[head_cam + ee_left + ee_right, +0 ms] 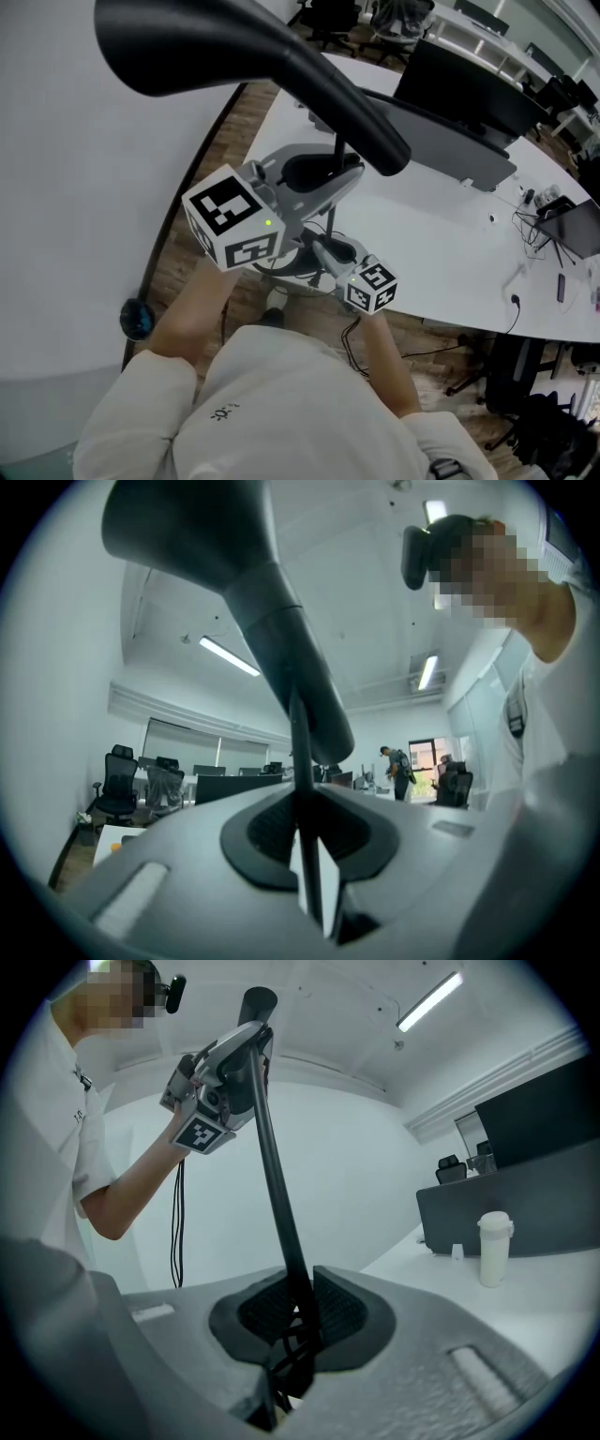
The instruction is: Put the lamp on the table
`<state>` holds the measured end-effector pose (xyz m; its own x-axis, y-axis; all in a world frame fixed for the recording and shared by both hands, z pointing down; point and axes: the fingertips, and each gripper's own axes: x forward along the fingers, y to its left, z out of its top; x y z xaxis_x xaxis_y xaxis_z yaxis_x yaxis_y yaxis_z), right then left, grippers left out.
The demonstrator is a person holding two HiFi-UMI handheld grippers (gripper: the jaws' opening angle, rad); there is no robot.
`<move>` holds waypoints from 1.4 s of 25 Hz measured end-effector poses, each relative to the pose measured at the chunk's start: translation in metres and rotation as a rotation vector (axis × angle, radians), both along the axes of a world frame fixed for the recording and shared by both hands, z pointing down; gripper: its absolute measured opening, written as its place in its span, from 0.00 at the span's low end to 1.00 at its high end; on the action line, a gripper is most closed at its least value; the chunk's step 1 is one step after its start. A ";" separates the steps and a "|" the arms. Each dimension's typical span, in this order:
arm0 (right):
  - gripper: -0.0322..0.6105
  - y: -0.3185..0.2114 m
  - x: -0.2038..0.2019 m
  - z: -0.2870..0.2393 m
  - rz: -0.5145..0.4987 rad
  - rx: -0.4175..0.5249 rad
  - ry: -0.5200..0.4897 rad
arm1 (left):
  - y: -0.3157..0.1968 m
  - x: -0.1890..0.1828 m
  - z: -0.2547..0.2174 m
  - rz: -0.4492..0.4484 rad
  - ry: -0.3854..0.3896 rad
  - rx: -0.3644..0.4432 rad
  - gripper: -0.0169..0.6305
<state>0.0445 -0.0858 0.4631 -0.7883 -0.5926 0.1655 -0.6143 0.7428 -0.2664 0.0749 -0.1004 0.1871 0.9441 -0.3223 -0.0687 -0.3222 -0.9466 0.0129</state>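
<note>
We see the white table (441, 253) curving from 12 to 4 o'clock in the head view, with the wooden floor (183, 258) along its near edge. The black lamp (281, 56) is not on it. It is held in the air beside that edge. Its broad head stretches across the top of the view from 10 to 1 o'clock, and its thin stem drops toward the centre. We find its base in no view. A dark monitor (469, 94) stands on the table at 1 o'clock.

The left gripper (339, 173) is the higher one on the stem, and the right gripper (319, 246) sits just below it, toward 6 o'clock. From the head view we cannot judge the grips; the gripper views settle them. In the left gripper view the jaws pinch the thin stem, with the lamp head looming at 11 o'clock. In the right gripper view the jaws are likewise pressed on the stem, lower down. Only this view shows the left gripper clamped high on the stem at 11 o'clock, and a small white bottle (494, 1246) on the table at 3 o'clock.
</note>
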 end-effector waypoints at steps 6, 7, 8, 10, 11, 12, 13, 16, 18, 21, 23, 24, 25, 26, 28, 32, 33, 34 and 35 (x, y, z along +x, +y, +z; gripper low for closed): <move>0.13 -0.040 -0.016 -0.002 0.044 -0.012 0.002 | -0.041 -0.016 -0.001 0.041 0.007 -0.019 0.07; 0.13 -0.047 -0.017 -0.001 0.053 -0.014 0.004 | -0.048 -0.018 -0.001 0.049 0.009 -0.021 0.07; 0.13 -0.053 -0.019 0.000 0.062 -0.016 0.007 | -0.054 -0.020 -0.001 0.056 0.013 -0.020 0.07; 0.13 -0.064 -0.021 0.002 0.080 -0.021 0.011 | -0.065 -0.023 0.000 0.068 0.019 -0.021 0.07; 0.13 -0.069 -0.023 0.003 0.089 -0.024 0.013 | -0.070 -0.025 0.000 0.075 0.021 -0.022 0.07; 0.13 -0.074 -0.025 0.005 0.097 -0.028 0.014 | -0.075 -0.028 0.002 0.083 0.022 -0.024 0.07; 0.13 -0.078 -0.028 0.006 0.105 -0.032 0.015 | -0.080 -0.031 0.003 0.092 0.023 -0.027 0.07; 0.13 -0.093 -0.037 0.008 0.130 -0.042 0.020 | -0.097 -0.041 0.005 0.116 0.025 -0.037 0.07; 0.13 -0.101 -0.041 0.010 0.145 -0.050 0.024 | -0.106 -0.045 0.008 0.132 0.025 -0.043 0.07; 0.13 -0.114 -0.048 0.013 0.164 -0.051 0.029 | -0.117 -0.053 0.011 0.158 0.028 -0.044 0.07; 0.13 -0.124 -0.051 0.013 0.178 -0.047 0.031 | -0.125 -0.057 0.011 0.174 0.033 -0.045 0.07; 0.13 -0.128 -0.052 0.014 0.184 -0.046 0.031 | -0.129 -0.058 0.011 0.180 0.036 -0.045 0.07; 0.13 -0.133 -0.053 0.014 0.189 -0.046 0.031 | -0.132 -0.058 0.011 0.185 0.039 -0.043 0.07; 0.13 -0.138 -0.053 0.015 0.195 -0.047 0.031 | -0.136 -0.058 0.011 0.189 0.039 -0.040 0.07; 0.13 -0.146 -0.052 0.017 0.207 -0.051 0.031 | -0.142 -0.055 0.012 0.197 0.037 -0.034 0.07; 0.13 -0.156 -0.048 0.023 0.217 -0.060 0.036 | -0.150 -0.051 0.018 0.202 0.036 -0.033 0.06; 0.13 -0.159 -0.045 0.024 0.219 -0.060 0.035 | -0.153 -0.049 0.019 0.197 0.036 -0.031 0.06; 0.13 -0.163 -0.042 0.026 0.221 -0.060 0.034 | -0.157 -0.047 0.020 0.191 0.034 -0.029 0.06; 0.14 -0.168 -0.037 0.028 0.223 -0.061 0.032 | -0.161 -0.044 0.022 0.184 0.033 -0.030 0.06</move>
<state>0.0071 -0.2535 0.4909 -0.6329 -0.7396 0.2292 -0.7701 0.5708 -0.2848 0.0305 -0.2619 0.2093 0.9848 -0.1465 -0.0931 -0.1424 -0.9886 0.0495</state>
